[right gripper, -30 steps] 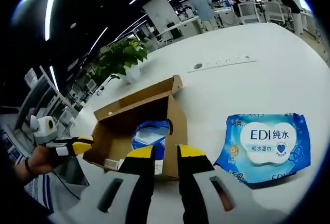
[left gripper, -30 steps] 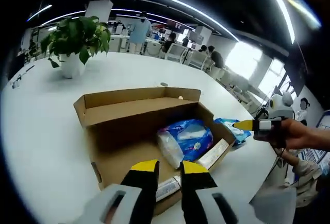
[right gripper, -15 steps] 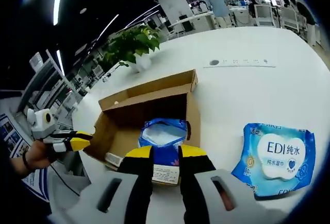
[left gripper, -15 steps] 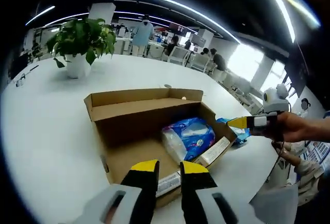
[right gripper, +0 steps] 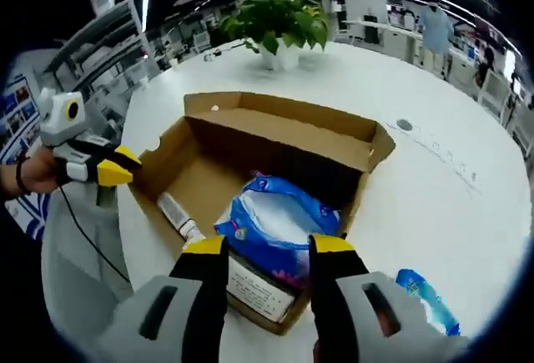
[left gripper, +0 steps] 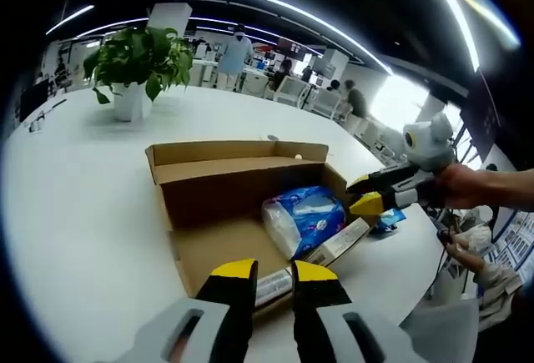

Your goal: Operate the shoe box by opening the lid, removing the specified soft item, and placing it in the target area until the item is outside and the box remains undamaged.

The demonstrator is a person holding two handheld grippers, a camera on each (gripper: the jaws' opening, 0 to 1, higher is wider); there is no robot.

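One wipes pack [right gripper: 424, 299] beside box [right gripper: 250, 117]

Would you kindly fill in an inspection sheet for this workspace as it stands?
Surface: white table, bare around the box.
Job's things: open cardboard box; blue soft pack inside; second blue pack lying outside on the table.
Clutter: white tube on the box floor.
Grippers: left gripper nearly shut, empty, at the box edge; right gripper open over the inside pack.
Cables: thin cable below the left hand.
Surroundings: potted plant, office desks, people.
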